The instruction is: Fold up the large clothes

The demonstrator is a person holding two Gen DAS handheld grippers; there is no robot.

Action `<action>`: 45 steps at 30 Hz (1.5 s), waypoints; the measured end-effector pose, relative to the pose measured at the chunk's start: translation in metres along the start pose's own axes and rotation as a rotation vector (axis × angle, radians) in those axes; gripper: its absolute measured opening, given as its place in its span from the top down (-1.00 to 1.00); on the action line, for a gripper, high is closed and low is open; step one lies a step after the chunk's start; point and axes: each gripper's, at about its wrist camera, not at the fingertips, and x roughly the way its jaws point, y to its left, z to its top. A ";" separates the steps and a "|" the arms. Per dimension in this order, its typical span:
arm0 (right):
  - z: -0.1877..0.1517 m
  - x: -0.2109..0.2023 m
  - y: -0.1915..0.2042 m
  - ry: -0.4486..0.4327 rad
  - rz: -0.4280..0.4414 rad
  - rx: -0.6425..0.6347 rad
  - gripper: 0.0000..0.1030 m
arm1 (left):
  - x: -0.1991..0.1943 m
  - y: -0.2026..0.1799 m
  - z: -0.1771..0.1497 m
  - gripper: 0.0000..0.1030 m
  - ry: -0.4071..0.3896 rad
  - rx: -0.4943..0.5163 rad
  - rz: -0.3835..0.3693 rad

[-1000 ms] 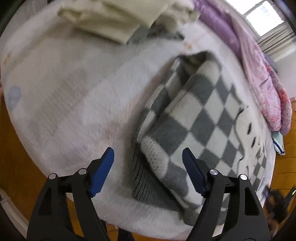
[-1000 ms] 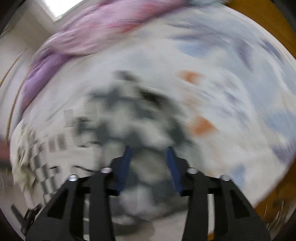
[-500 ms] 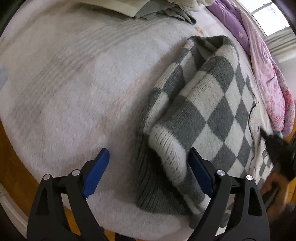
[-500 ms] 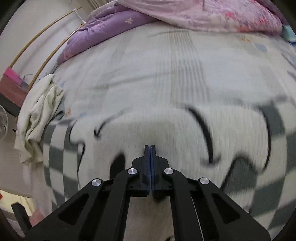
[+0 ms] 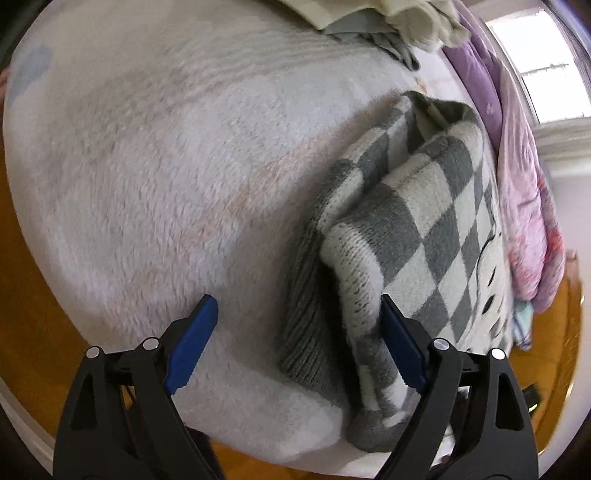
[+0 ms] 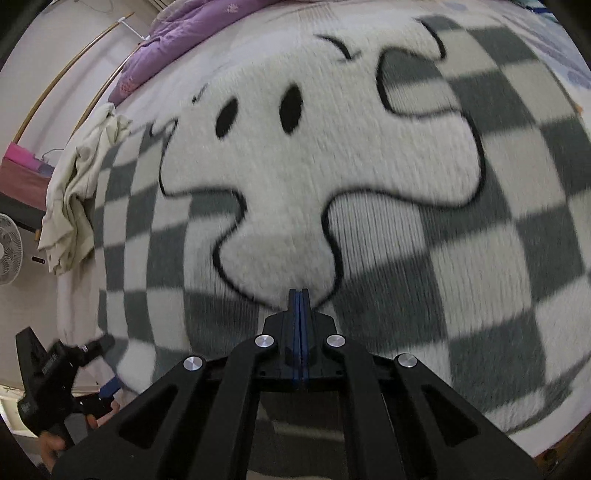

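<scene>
A grey-and-white checked knit sweater (image 5: 424, 221) with a cartoon dog face (image 6: 295, 166) lies on the bed, one side folded over onto itself. My left gripper (image 5: 297, 299) is open wide just above the near folded corner. The grey ribbed hem (image 5: 310, 332) lies between its blue pads (image 5: 192, 339), and neither pad presses on it. My right gripper (image 6: 300, 291) is shut with nothing between its pads, low over the sweater's front just below the dog face. The left gripper (image 6: 107, 365) also shows at the lower left of the right wrist view, held by a hand.
The bed's pale fleece cover (image 5: 166, 166) spreads to the left of the sweater. A cream pile of clothes (image 5: 369, 14) lies at the far edge, and a purple and pink quilt (image 5: 524, 206) along the right. Wooden floor (image 5: 22, 295) shows beyond the bed's edge. A fan (image 6: 9, 249) stands off the bed.
My left gripper has sunk closer to the sweater's folded corner, and its jaws stand a little wider. My right gripper has shut and come down close over the dog face.
</scene>
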 end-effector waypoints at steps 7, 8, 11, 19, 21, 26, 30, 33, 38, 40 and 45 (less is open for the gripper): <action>0.001 0.001 -0.001 -0.005 0.032 0.031 1.00 | 0.013 -0.026 0.003 -0.64 0.038 0.015 -0.030; 0.002 0.000 0.000 -0.002 0.033 0.025 1.00 | 0.017 -0.029 0.003 -0.51 0.045 0.039 -0.008; 0.005 -0.012 0.004 -0.008 0.024 -0.006 0.91 | 0.019 -0.034 0.004 0.29 0.059 0.074 -0.035; -0.012 -0.046 0.084 -0.046 0.202 -0.313 0.27 | -0.032 -0.080 0.000 0.62 0.023 0.151 -0.092; -0.023 -0.054 0.104 -0.057 0.244 -0.387 -0.02 | -0.042 -0.087 -0.003 0.62 0.021 0.157 -0.113; -0.042 -0.061 0.132 -0.073 0.280 -0.491 -0.25 | -0.056 -0.116 -0.007 0.63 0.033 0.204 -0.141; -0.038 -0.059 0.144 -0.113 0.266 -0.522 -0.40 | -0.067 -0.134 -0.014 0.63 0.011 0.272 -0.137; -0.028 -0.044 0.153 -0.116 0.280 -0.509 -0.43 | -0.068 -0.141 -0.017 0.63 0.015 0.283 -0.139; -0.012 -0.029 0.164 -0.137 0.271 -0.467 -0.39 | -0.071 -0.147 -0.013 0.64 -0.004 0.276 -0.143; -0.007 -0.029 0.159 -0.134 0.252 -0.441 0.18 | -0.069 -0.151 -0.013 0.62 0.005 0.280 -0.132; 0.013 -0.039 0.128 -0.094 0.317 -0.278 0.67 | -0.074 -0.167 -0.026 0.27 0.027 0.273 -0.213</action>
